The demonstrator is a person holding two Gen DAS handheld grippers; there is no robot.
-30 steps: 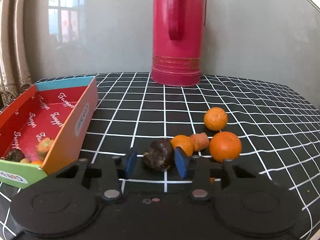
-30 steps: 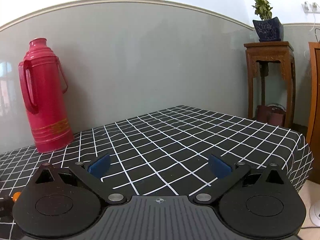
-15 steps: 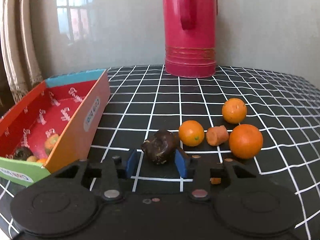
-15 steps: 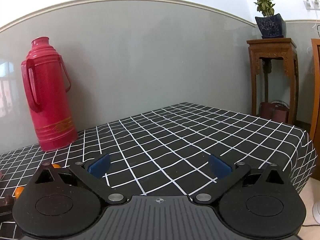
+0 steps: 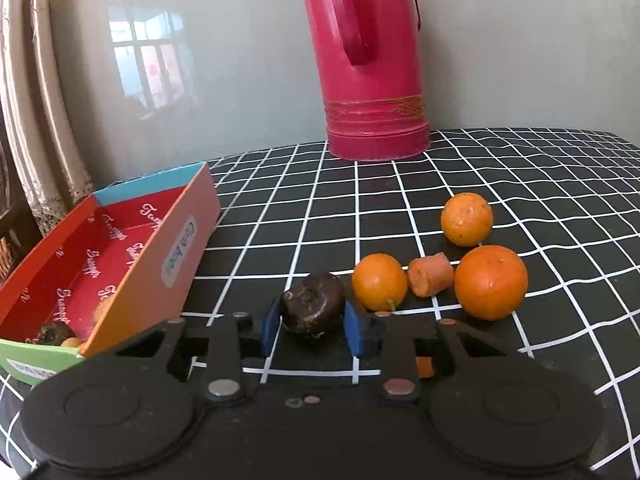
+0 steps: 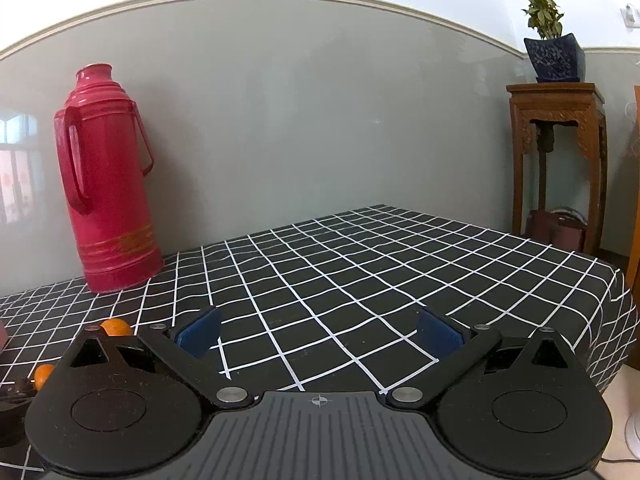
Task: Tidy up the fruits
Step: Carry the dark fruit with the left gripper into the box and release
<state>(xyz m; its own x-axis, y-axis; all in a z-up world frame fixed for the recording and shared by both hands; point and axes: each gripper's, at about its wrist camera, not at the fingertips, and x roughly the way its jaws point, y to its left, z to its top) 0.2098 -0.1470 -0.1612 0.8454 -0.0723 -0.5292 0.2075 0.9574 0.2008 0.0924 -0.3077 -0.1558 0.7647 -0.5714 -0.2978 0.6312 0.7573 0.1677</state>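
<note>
So we are partway through. The box (image 5: 120,248), at about nine o'clock in the left view, already holds a few pieces at its near end: a dark one, and some orange ones we can only half see. Our left tool (image 5: 312,326) is closing its jaws on the dark fruit (image 5: 313,307), which sits between the blue pads and looks touched on both sides, at most just clear of the surface (image 5: 280,208). Left on the cloth at about two o'clock of it are three oranges (image 5: 380,282) and a carrot stub (image 5: 431,280), close together, plus something orange half hidden under the tool. Our right tool (image 6: 319,332) hangs wide open and empty. The red flask (image 5: 368,60) stands at twelve o'clock, well apart. We judge the near box wall is the only thing between fruit and box.
</note>
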